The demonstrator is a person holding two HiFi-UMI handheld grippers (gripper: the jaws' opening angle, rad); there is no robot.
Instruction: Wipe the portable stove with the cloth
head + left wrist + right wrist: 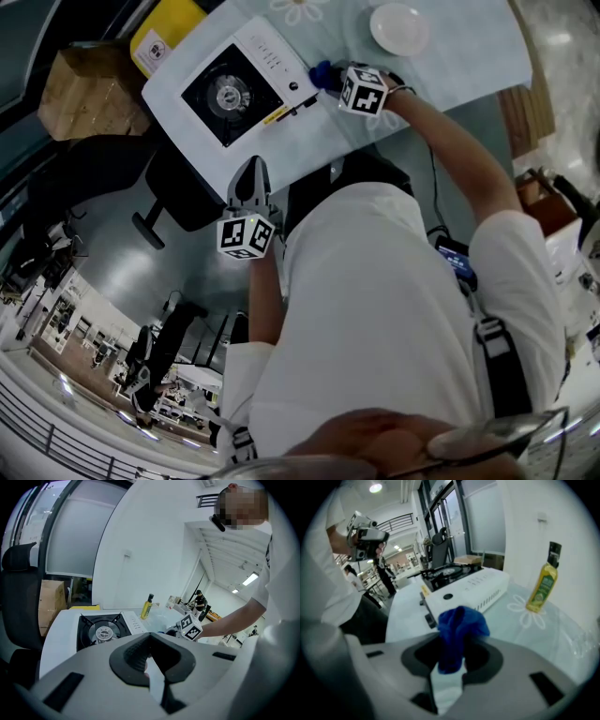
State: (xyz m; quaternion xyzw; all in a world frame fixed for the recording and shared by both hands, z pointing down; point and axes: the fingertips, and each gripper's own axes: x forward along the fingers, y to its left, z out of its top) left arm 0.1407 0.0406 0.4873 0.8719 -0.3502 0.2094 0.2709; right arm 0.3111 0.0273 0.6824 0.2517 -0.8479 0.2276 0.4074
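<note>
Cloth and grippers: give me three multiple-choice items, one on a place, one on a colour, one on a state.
1. Where is the cloth?
A. on the burner
B. between the right gripper's jaws
C. on the plate
2. What colour is the cloth?
A. red
B. white
C. blue
3. How do the left gripper's jaws stand?
A. together, empty
B. closed on a bottle
C. wide apart
Answers: 1 B, the right gripper view shows it pinched there; 2 C, it shows blue in that view; 3 A, the left gripper view shows them meeting with nothing between.
</note>
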